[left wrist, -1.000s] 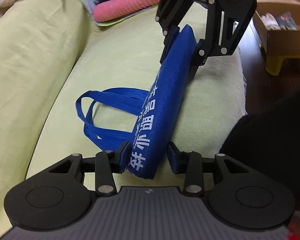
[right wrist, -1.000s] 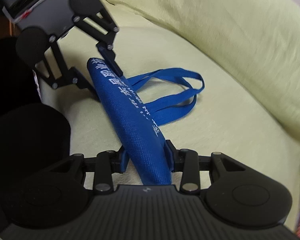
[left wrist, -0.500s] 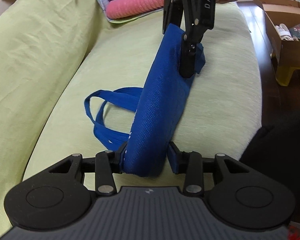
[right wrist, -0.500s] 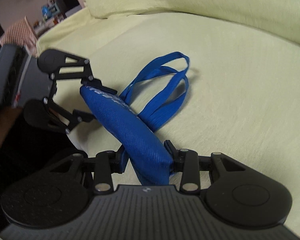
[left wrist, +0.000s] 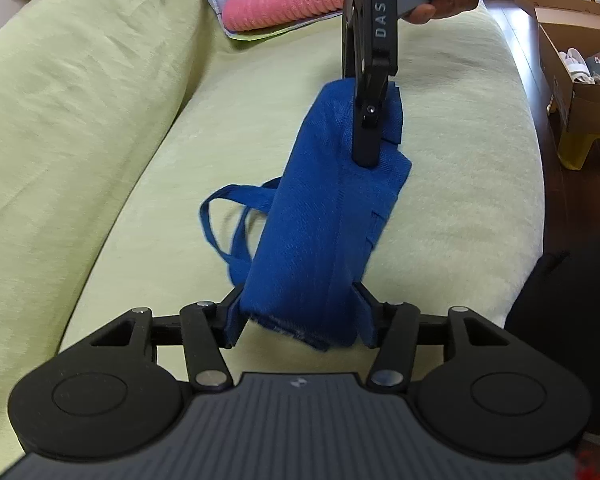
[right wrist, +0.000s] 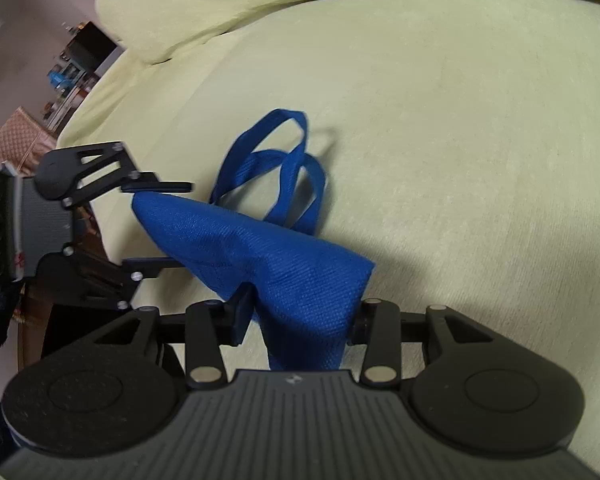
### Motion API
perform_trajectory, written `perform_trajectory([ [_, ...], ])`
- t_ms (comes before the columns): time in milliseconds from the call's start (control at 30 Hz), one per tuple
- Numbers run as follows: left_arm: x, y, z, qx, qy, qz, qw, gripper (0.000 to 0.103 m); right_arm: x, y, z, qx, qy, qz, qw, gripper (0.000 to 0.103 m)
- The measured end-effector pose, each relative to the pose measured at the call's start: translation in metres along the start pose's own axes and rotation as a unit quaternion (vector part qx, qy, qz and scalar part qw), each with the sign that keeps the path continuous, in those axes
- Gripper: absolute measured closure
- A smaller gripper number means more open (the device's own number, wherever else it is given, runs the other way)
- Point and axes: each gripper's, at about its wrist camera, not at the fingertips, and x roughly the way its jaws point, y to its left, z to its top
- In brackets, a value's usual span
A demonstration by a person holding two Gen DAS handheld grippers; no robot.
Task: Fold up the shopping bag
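Since a second ago the blue woven shopping bag (left wrist: 324, 216) has turned, lettering hidden. Left tongs (left wrist: 298, 320) and right tongs (right wrist: 296, 320) each pinch an end above the yellow-green sofa (left wrist: 460, 160); dangling handles (right wrist: 276, 168) could snag the fold.

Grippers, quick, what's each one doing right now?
Left gripper: shut on one end of the blue bag.
Right gripper: shut on the bag's other end.

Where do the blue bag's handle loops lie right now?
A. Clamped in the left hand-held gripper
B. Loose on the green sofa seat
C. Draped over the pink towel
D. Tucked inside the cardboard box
B: the handle loops rest free on the sofa seat, beside the folded bag that both hand-held grippers clamp.
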Motion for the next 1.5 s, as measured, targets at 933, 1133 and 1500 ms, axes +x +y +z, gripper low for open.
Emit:
perform_trajectory([
  [933, 0.033, 0.031, 0.004, -0.124, 0.001, -0.020, 0.9920, 0.103, 0.007, 0.009, -0.012, 0.096, -0.048, -0.053, 0.993, 0.063],
  [1133, 0.034, 0.022, 0.008, -0.095, 0.002, -0.011, 0.9954, 0.103, -0.017, 0.045, -0.058, 0.135, -0.200, -0.153, 0.958, 0.054],
  [1500, 0.033, 0.021, 0.003, -0.099, -0.016, -0.008, 0.9950, 0.103, 0.043, 0.130, -0.080, -0.067, -0.301, -0.371, 0.876, 0.096],
])
